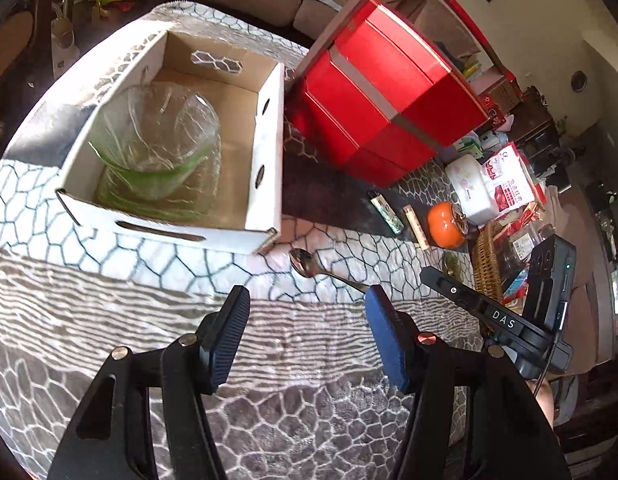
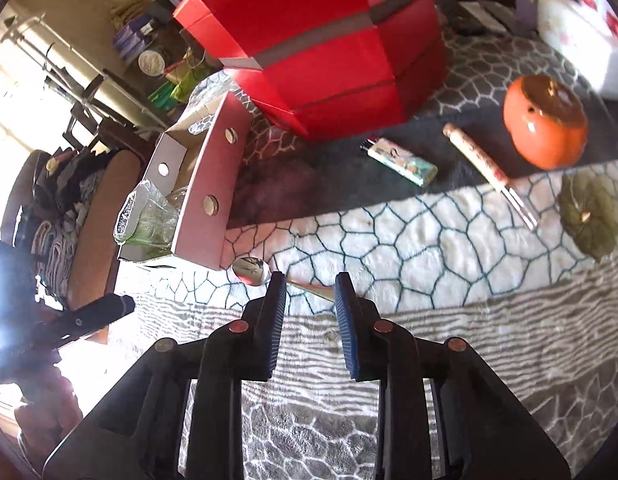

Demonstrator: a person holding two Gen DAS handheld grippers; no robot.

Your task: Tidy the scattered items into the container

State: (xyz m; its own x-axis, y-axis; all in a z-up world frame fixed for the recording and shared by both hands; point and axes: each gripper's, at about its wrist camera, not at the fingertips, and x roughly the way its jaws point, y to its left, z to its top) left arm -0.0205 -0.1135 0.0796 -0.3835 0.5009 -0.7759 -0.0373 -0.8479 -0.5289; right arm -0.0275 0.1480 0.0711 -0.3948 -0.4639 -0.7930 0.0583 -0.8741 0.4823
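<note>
Grey-and-white fleece blanket (image 1: pixel 293 344) fills the near ground under both of my tools. My left gripper (image 1: pixel 305 300) hangs over it with its jaws spread wide and nothing between the ribbed pads. My right gripper (image 2: pixel 311 286) stands narrower but parted too; its pads press on nothing, though the spoon's handle runs across the gap just past the fingertips.

That metal spoon (image 2: pixel 251 270) lies flat on the blanket, bowl toward the box and handle trailing toward my right side. In the left view the same spoon (image 1: pixel 305 262) sits just beyond the blue pad, close to the box's near corner.

Next out is the white cardboard box (image 1: pixel 265 168), open at the top, with slots and round holes in its walls. Inside it sits a clear plastic tub (image 1: pixel 157 136) with a green tint, leaning toward one end; I cannot tell whether it is one piece or several nested.

To the right, still on the blanket, lie a lighter (image 2: pixel 403 162), a slim cork-handled tool (image 2: pixel 479 156), an orange persimmon-shaped pot (image 2: pixel 545 120) and its green leaf-shaped lid (image 2: pixel 591 216), all apart from one another and outside the box.

Beyond them rises a stack of red gift boxes (image 1: pixel 385 92), just beside the cardboard box's far corner. White packets (image 1: pixel 473 188) and a wicker basket (image 1: pixel 487 268) crowd the far right.
</note>
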